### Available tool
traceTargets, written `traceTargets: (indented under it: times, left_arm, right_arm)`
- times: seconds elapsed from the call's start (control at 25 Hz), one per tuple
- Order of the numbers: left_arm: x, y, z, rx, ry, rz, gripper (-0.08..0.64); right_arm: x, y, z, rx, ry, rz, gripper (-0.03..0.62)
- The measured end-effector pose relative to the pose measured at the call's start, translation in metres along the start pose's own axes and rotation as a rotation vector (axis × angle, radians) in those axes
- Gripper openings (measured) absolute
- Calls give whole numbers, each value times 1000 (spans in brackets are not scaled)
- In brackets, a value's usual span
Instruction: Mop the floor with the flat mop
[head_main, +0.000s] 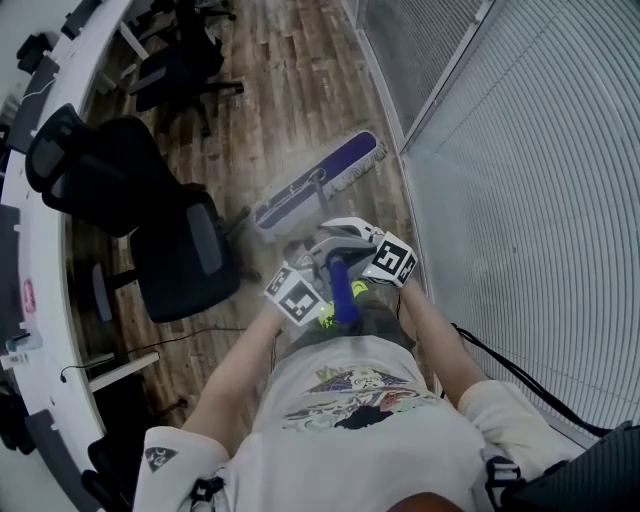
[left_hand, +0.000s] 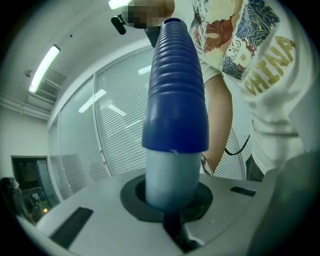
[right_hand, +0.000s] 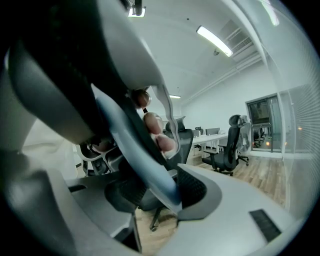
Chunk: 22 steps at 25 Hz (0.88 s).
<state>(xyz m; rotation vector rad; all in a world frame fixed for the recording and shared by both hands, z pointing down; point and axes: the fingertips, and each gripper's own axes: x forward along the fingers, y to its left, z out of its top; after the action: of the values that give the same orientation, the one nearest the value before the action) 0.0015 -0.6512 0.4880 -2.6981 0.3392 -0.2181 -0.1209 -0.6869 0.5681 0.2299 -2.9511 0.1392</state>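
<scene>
The flat mop's head (head_main: 316, 184), a long purple and white pad, lies on the wood floor close to the glass wall. Its pale pole rises toward me and ends in a ribbed blue grip (head_main: 343, 291). My left gripper (head_main: 312, 258) is shut on the mop handle (left_hand: 175, 100), just below the blue grip, with the pole seated in the round notch of its jaws (left_hand: 167, 200). My right gripper (head_main: 356, 238) is shut on the same pole (right_hand: 150, 170) a little farther down, facing the left one. Both marker cubes sit just in front of my body.
Two black office chairs (head_main: 150, 205) stand left of the mop, another (head_main: 185, 65) farther back. A curved white desk (head_main: 40, 300) runs along the left. A glass wall with blinds (head_main: 520, 200) bounds the right side. Bare wood floor (head_main: 290, 90) stretches ahead.
</scene>
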Motion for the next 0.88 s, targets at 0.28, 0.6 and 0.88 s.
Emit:
traceTargets:
  times: [0.28, 0.6, 0.88]
  left_arm:
    - [0, 79, -27, -22, -1, 49, -6]
    - [21, 189, -66, -49, 24, 99, -6]
    - [76, 264, -100, -22, 65, 72, -6]
  right_arm:
    - [27, -70, 18, 3, -41, 16, 161]
    - [52, -175, 42, 17, -52, 66, 161]
    - [40, -273, 46, 12, -11, 85, 164]
